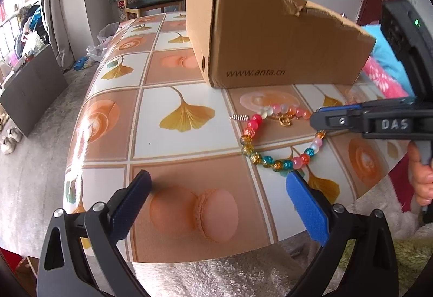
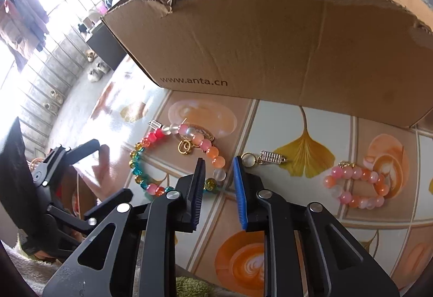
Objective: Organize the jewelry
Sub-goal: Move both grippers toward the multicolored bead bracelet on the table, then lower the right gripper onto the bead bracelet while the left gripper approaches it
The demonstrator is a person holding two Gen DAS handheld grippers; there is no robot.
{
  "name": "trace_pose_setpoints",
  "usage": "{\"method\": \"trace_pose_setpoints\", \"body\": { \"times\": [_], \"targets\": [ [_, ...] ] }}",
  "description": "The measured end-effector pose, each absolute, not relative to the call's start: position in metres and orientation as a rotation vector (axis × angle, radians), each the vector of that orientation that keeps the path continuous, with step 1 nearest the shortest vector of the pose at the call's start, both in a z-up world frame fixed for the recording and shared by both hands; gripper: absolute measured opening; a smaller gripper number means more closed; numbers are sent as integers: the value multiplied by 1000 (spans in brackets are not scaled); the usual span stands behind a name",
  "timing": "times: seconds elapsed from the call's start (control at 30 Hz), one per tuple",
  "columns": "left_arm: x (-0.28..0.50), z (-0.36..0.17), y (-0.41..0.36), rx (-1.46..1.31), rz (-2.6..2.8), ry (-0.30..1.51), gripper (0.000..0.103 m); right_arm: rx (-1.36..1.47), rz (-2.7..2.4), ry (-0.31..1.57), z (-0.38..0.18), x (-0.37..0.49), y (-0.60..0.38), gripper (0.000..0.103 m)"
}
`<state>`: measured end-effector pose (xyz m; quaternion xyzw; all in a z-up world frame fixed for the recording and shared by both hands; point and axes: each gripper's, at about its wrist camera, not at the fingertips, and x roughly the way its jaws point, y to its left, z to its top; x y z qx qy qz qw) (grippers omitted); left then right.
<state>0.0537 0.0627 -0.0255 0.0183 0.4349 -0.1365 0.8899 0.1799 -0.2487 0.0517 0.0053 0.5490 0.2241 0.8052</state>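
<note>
Multicoloured bead bracelet [image 2: 173,159], pink-orange bracelet [image 2: 357,186], ginkgo-patterned tablecloth [image 1: 184,113], brown box [image 1: 270,39].

The cardboard box [image 2: 270,39] stands on the table [image 1: 173,72] directly behind the jewelry and blocks passage beyond it along its whole printed wall; its top is open, with a torn front edge. Between that wall and the multicolour bead bracelet [image 2: 173,161] only a narrow strip of tabletop lies free. The right gripper [image 2: 217,180] hovers over this bracelet's near side, jaws a little apart. To its right, open tabletop separates a silver charm [image 2: 270,157] from the pink bracelet [image 2: 357,186]. The left gripper [image 1: 216,196], jaws wide, has bare tabletop ahead.
</note>
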Motion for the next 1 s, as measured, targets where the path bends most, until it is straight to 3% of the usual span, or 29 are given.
{"method": "trace_pose_setpoints", "body": {
  "times": [0.1,0.27,0.53,1.0],
  "targets": [
    [50,-17,66,8,-319,862,96,-26,470,1167,52,180,-247,8],
    [46,0,56,0,-381,795,86,-43,464,1148,52,177,-242,7],
    [60,-5,39,-23,-408,844,46,-58,481,1095,60,162,-247,7],
    [86,-22,21,95,-317,917,10,-17,499,1069,51,166,-252,7]
  ]
}}
